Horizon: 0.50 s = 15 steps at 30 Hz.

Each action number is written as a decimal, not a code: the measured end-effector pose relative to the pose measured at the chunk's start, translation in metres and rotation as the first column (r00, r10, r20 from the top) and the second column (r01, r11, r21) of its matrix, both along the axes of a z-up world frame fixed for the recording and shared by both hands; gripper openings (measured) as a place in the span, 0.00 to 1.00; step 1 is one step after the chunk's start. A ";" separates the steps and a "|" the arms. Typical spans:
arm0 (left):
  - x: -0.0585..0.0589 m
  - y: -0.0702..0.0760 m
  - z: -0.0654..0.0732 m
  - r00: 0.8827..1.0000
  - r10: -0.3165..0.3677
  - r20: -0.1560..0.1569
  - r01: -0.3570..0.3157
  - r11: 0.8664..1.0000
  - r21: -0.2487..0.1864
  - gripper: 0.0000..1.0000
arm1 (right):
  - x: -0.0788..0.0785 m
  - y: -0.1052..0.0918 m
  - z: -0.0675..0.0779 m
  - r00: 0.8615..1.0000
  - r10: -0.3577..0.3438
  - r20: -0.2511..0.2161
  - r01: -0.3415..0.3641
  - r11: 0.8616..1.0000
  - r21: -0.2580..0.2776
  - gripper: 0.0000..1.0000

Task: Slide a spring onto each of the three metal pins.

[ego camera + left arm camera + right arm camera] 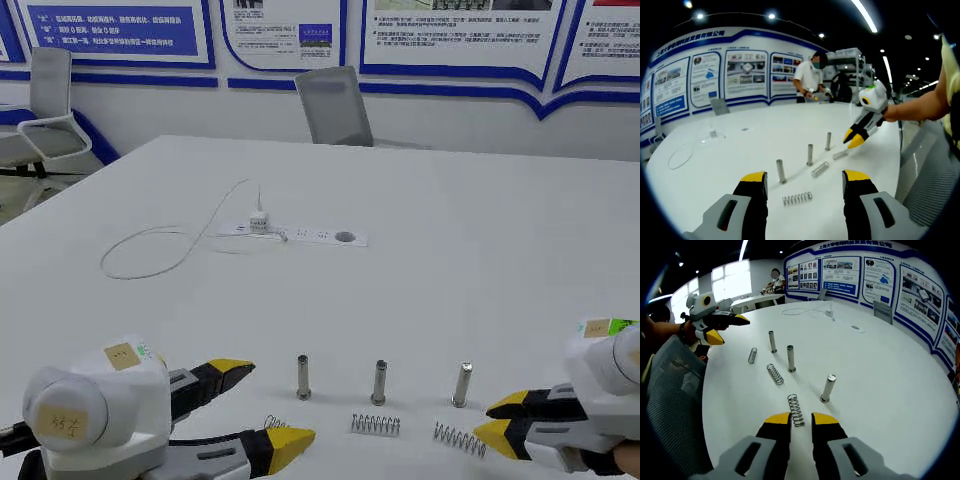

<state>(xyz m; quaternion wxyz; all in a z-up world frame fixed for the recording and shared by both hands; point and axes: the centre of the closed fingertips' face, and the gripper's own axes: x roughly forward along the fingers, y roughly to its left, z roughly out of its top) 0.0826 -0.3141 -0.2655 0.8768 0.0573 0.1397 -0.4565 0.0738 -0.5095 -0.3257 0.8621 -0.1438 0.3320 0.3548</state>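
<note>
Three upright metal pins (303,377) (379,382) (461,385) stand in a row on the white table (450,230). One spring lies in front of each: the left spring (274,421) partly behind my left gripper, the middle spring (375,424), and the right spring (459,438). My left gripper (265,405) is wide open, and the left spring (797,198) lies on the table just ahead of its jaws, untouched. My right gripper (502,418) has its jaws a narrow gap apart, empty, pointing at the right spring (795,410) beside its pin (827,387).
A white power strip (300,234) with a plugged charger and a looping cable (150,250) lies mid-table. Grey chairs (335,105) (45,100) stand behind the table. A person (810,75) stands far off. The table's near edge runs just below both grippers.
</note>
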 end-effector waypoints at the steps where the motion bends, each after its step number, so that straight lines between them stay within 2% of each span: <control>1: 0.000 0.000 0.000 1.000 -0.001 0.000 0.001 1.000 0.003 0.62 | -0.001 -0.001 -0.003 1.000 0.012 0.000 -0.012 1.000 -0.003 0.17; 8: -0.001 -0.001 -0.003 1.000 -0.006 -0.008 0.006 1.000 0.014 0.61 | -0.007 0.002 -0.014 0.997 0.076 -0.007 -0.076 0.997 -0.013 0.17; 15: -0.002 -0.002 -0.004 1.000 -0.009 -0.013 0.009 1.000 0.021 0.61 | -0.007 0.000 -0.022 0.996 0.085 -0.014 -0.085 0.996 -0.030 0.17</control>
